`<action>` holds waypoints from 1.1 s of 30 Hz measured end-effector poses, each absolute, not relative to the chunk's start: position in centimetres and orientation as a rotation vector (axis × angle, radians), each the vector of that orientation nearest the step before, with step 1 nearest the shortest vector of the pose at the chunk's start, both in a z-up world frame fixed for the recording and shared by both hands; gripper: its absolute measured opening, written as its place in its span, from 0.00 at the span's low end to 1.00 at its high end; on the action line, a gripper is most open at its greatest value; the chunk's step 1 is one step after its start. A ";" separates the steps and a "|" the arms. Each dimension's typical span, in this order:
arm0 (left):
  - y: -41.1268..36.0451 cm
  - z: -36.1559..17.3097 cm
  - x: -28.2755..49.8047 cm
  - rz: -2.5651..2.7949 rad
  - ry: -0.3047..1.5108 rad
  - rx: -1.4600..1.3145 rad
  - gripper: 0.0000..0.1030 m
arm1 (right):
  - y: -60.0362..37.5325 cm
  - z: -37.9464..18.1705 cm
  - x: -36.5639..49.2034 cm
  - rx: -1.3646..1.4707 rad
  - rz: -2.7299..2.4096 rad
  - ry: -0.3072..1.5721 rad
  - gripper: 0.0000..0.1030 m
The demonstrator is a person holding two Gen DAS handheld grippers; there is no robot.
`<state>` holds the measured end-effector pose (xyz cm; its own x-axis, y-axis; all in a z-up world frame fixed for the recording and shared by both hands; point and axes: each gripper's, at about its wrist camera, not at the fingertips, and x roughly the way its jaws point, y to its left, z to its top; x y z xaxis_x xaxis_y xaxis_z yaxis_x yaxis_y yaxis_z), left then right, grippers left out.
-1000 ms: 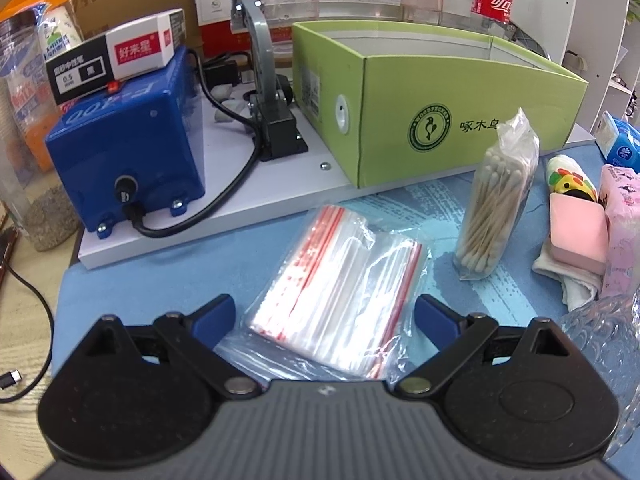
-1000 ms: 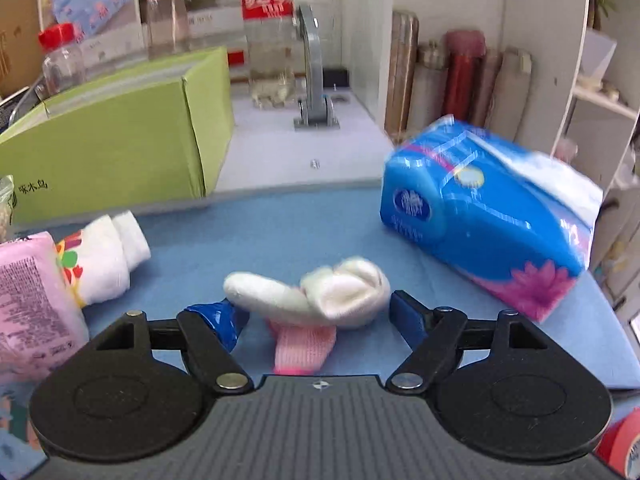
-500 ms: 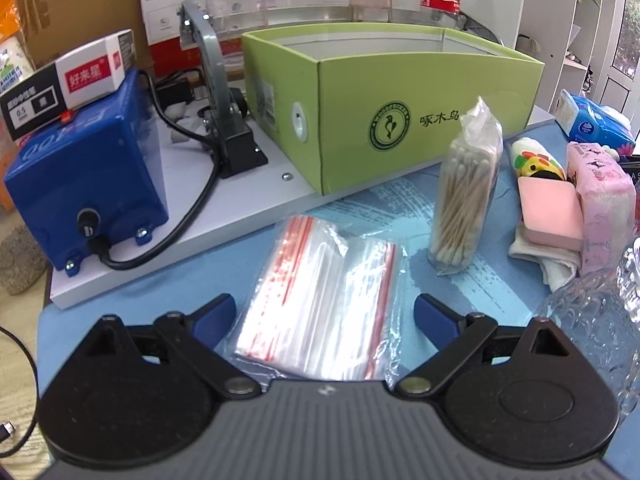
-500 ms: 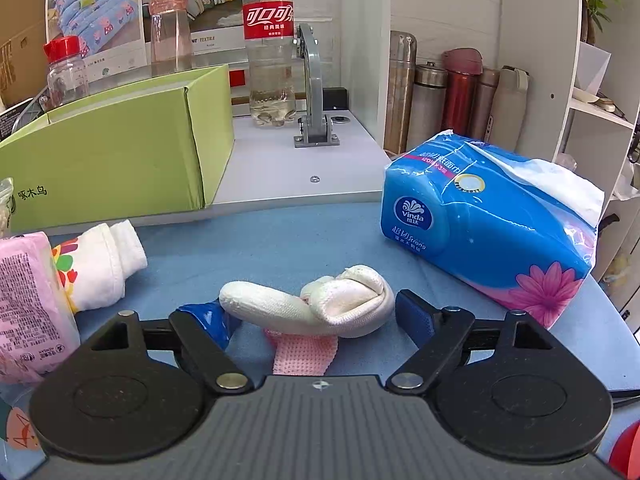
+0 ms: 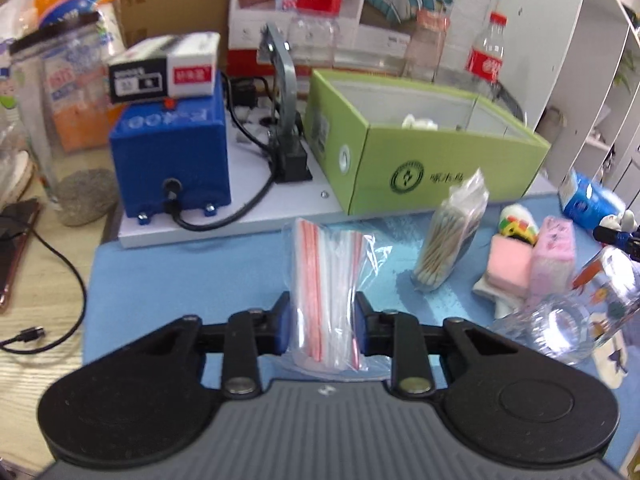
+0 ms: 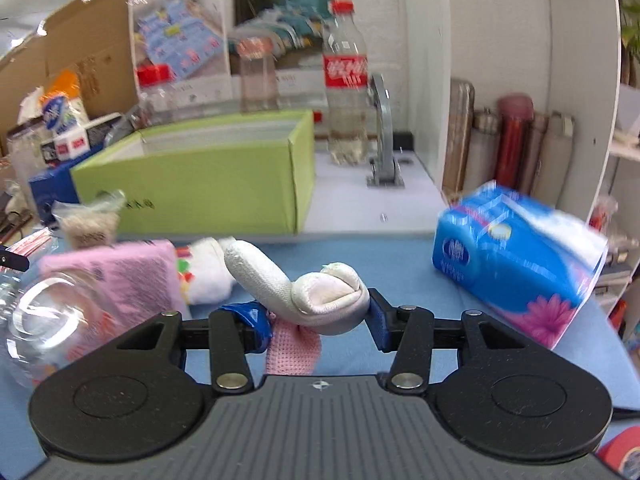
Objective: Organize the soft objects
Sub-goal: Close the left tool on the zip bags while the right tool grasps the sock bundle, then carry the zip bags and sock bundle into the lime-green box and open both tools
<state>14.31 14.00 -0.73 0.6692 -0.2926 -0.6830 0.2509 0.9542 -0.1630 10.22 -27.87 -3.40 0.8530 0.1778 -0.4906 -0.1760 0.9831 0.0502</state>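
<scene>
Bright, motion-blurred, fisheye-warped edges.

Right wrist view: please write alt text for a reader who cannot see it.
The right tongs, whose jaws have just been closing, pinch a rolled white-and-pink sock above a blue mat. Behind stands an open green cardboard box; a blue tissue pack lies to the right and a pink pack to the left.

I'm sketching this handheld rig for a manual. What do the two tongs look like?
The left tongs and right tongs look identical: a ribbed dark-grey body, two round black lobes, black linkage bars with silver pivot pins, blue finger pads, and a small crosshair mark at the centre. No cables, sleeves or hands are visible.
</scene>
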 end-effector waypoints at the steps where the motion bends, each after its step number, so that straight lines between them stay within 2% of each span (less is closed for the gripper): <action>1: 14.0 0.0 14.1 -0.310 0.764 -0.071 0.27 | -27.7 -2.5 10.0 0.005 0.199 0.490 0.32; 6: 12.7 4.6 15.4 -0.374 0.675 -0.103 0.27 | -26.3 1.0 11.7 -0.014 0.272 0.410 0.32; 13: 8.2 8.7 22.8 -0.414 0.594 -0.071 0.27 | -23.4 5.5 19.8 -0.066 0.332 0.343 0.32; 24: 4.4 5.8 32.0 -0.425 0.659 -0.065 0.27 | -19.7 2.4 30.0 -0.102 0.393 0.478 0.33; 26: 4.2 4.9 32.7 -0.417 0.677 -0.054 0.28 | -19.2 1.5 30.9 -0.112 0.408 0.508 0.36; 27: 4.1 4.5 32.9 -0.417 0.686 -0.052 0.32 | -18.9 1.1 31.3 -0.119 0.406 0.519 0.37; 28: 4.1 4.1 33.1 -0.410 0.692 -0.049 0.47 | -18.5 0.7 31.7 -0.127 0.397 0.540 0.37; 29: 4.0 3.8 33.2 -0.392 0.695 -0.042 0.52 | -18.2 0.3 32.1 -0.138 0.380 0.580 0.39; 31: 4.0 3.5 33.2 -0.378 0.694 -0.035 0.52 | -17.6 -0.2 33.0 -0.152 0.358 0.663 0.41; 33: 4.3 3.4 33.0 -0.383 0.699 -0.051 0.54 | -17.8 -0.2 32.9 -0.119 0.389 0.672 0.42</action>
